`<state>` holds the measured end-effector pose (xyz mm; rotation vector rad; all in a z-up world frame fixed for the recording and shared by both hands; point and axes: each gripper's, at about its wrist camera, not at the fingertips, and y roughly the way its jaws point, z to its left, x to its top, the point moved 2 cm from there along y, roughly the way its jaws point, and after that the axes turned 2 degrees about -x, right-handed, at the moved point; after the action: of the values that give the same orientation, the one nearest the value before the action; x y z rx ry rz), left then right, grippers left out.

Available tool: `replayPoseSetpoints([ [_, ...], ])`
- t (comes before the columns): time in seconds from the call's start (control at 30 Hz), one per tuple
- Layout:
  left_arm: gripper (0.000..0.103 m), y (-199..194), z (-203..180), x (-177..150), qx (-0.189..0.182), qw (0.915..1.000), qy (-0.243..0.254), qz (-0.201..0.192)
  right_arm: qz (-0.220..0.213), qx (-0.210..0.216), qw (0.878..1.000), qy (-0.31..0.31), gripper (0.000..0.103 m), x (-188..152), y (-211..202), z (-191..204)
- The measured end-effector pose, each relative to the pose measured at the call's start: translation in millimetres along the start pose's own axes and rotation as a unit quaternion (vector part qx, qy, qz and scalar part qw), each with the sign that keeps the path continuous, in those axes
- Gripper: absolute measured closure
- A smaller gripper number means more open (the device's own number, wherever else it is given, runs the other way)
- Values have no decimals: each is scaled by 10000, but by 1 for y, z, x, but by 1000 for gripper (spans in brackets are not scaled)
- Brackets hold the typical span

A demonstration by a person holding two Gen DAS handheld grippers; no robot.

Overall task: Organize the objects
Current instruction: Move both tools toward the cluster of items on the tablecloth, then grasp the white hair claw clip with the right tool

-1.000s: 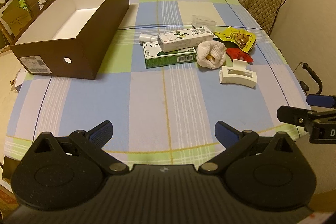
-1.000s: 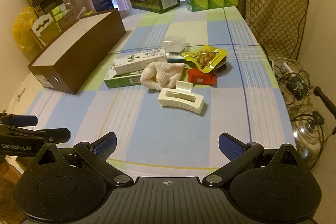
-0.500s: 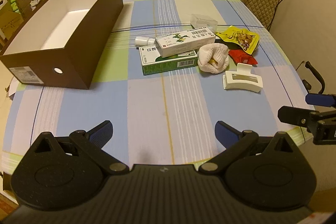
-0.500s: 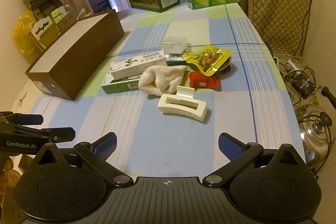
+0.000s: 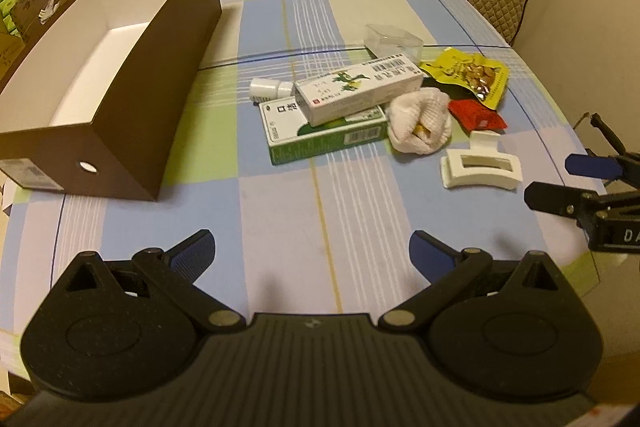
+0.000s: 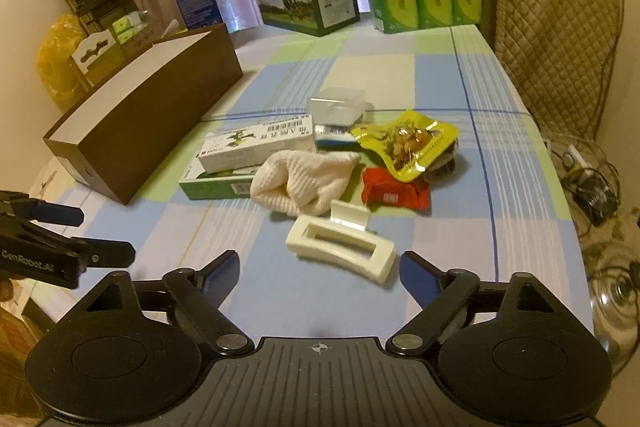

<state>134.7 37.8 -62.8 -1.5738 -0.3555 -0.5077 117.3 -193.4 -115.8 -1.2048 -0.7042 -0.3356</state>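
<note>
One brown box (image 5: 120, 131), white inside, nothing visible within

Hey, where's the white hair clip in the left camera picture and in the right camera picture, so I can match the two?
Left wrist view: the white hair clip lies right of centre on the tablecloth, beyond the open left tool.
Right wrist view: the hair clip lies at centre, just ahead of the open right tool.
Shared landmark: the red packet, just behind the clip in both.
</note>
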Motion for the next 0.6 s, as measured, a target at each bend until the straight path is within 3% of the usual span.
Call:
replayPoseSetpoints([
  [0.37, 1, 18, 22, 10, 71, 9999, -102, 105, 193, 76, 9984, -531, 23, 8, 56, -18],
  [0.6, 1, 26, 30, 13, 16, 9998, -144, 165, 337, 67, 9976, -600, 25, 2, 65, -11],
])
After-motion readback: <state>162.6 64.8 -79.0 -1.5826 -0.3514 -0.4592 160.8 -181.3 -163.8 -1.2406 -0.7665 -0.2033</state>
